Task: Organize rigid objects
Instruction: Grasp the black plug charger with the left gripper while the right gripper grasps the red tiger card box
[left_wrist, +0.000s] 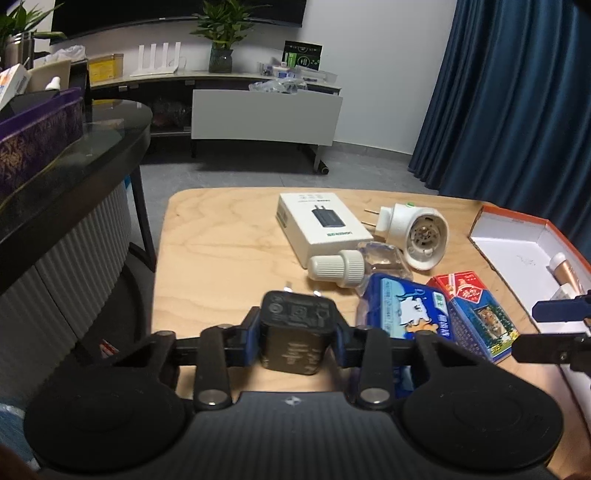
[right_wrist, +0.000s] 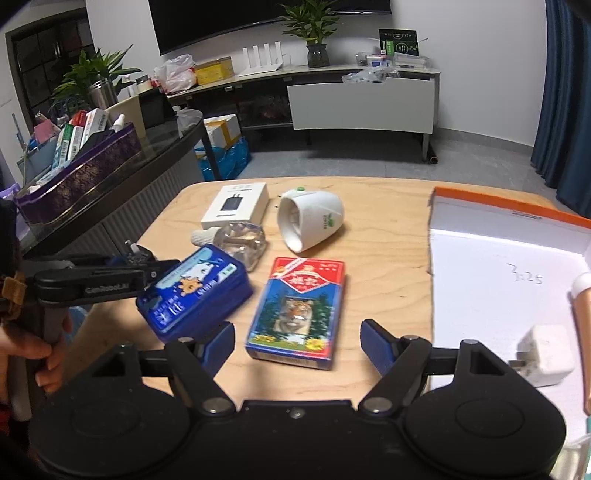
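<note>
Presently, on the wooden table (left_wrist: 221, 236):

Black charger (left_wrist: 295, 332): near edge of the table, lodged between the two blue pads (left_wrist: 252, 334) of the left gripper (left_wrist: 295, 328), prongs pointing to the far side. Left gripper's jaws drawn in tight, pads pressing on both sides of the charger.

Blue tin (right_wrist: 195, 291): just right of the held charger, near the table's left side in the right wrist view.

Card box (right_wrist: 295, 310) with a tiger picture: right of the blue tin, flat on the table, lying just beyond the right gripper (right_wrist: 297, 347) and in line with the gap between its jaws. Right gripper's jaws spread wide, nothing between them, pads touching nothing.

Clear bottle (right_wrist: 240, 240) with a white cap: on its side, beyond the blue tin.

White carton (right_wrist: 236, 205) with a charger printed on it: far left of the group.

White plug-in device (right_wrist: 314, 221): on its side, right of the carton.

Orange-rimmed white box (right_wrist: 509, 218): at the table's right, holding a white charger (right_wrist: 546, 354) near its near end and a tube (left_wrist: 563, 271) at its right side.
</note>
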